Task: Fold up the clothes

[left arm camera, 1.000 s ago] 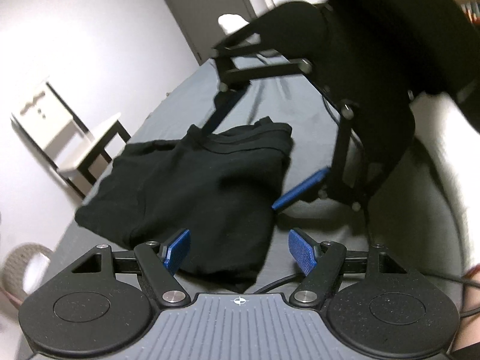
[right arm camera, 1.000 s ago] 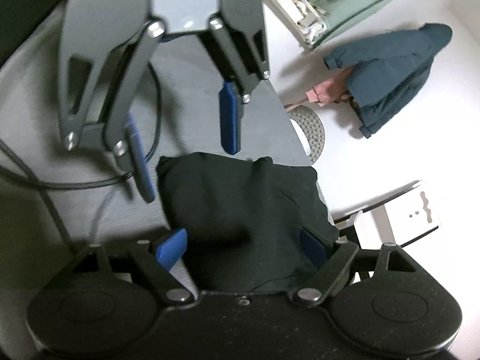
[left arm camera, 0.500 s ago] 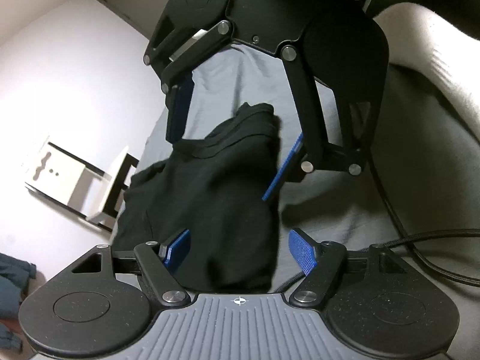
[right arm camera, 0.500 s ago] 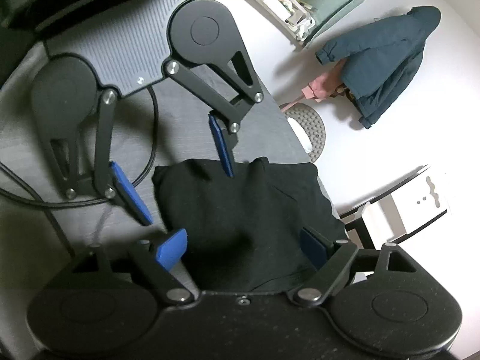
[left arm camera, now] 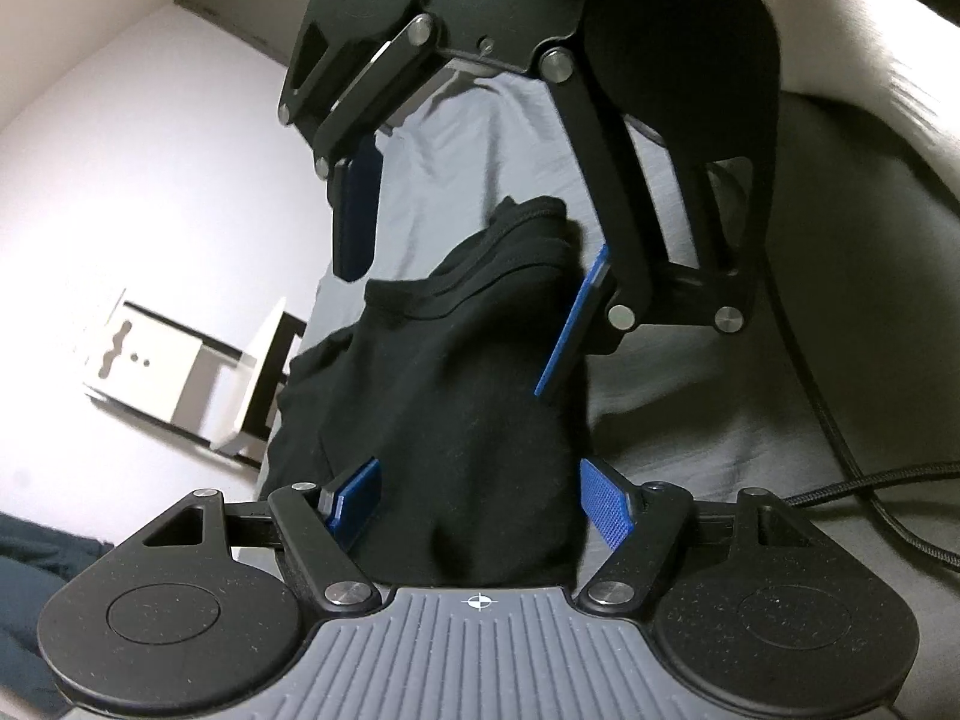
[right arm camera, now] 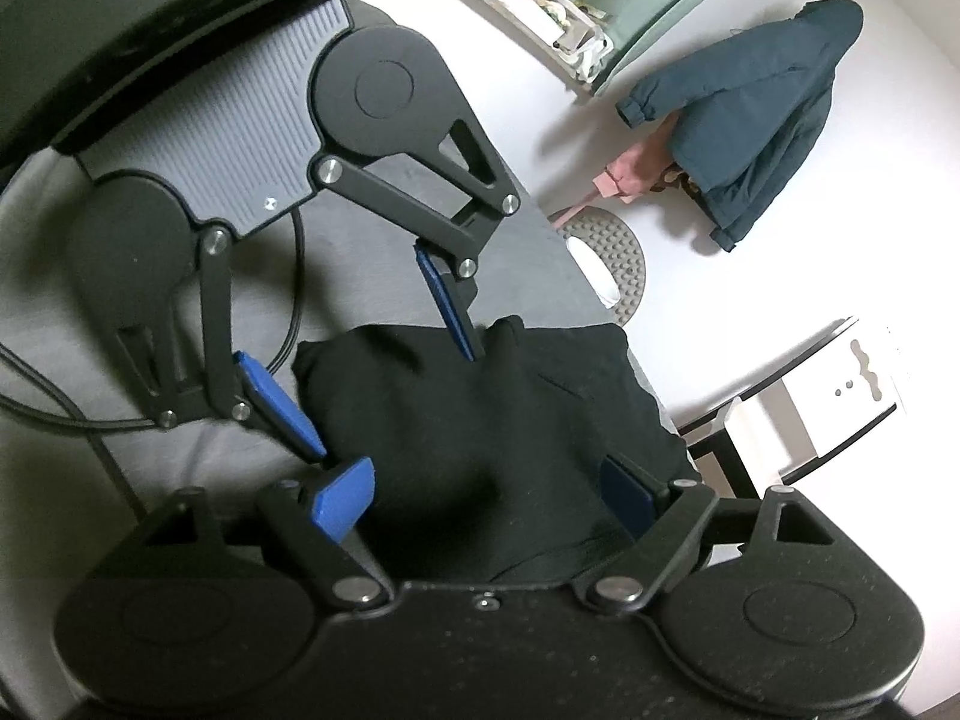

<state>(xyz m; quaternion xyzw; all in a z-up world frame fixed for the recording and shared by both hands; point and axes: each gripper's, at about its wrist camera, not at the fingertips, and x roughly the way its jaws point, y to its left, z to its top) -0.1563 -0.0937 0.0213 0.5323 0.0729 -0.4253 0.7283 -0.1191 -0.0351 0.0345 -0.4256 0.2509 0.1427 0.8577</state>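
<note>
Fingers (left arm camera: 606, 501) of the left gripper (left arm camera: 480, 501) are standing spread, straddling the near end of the black garment (left arm camera: 456, 396); the right gripper (right arm camera: 486, 498) is facing it, equally spread, over the opposite end. The garment is lying partly folded along the grey bed (left arm camera: 690, 420), seemingly near its edge, long axis running between both grippers, neither nearer.

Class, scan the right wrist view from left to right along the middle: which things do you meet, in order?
Black cable → left tool → black garment → grey bumpy cushion → white side table.
</note>
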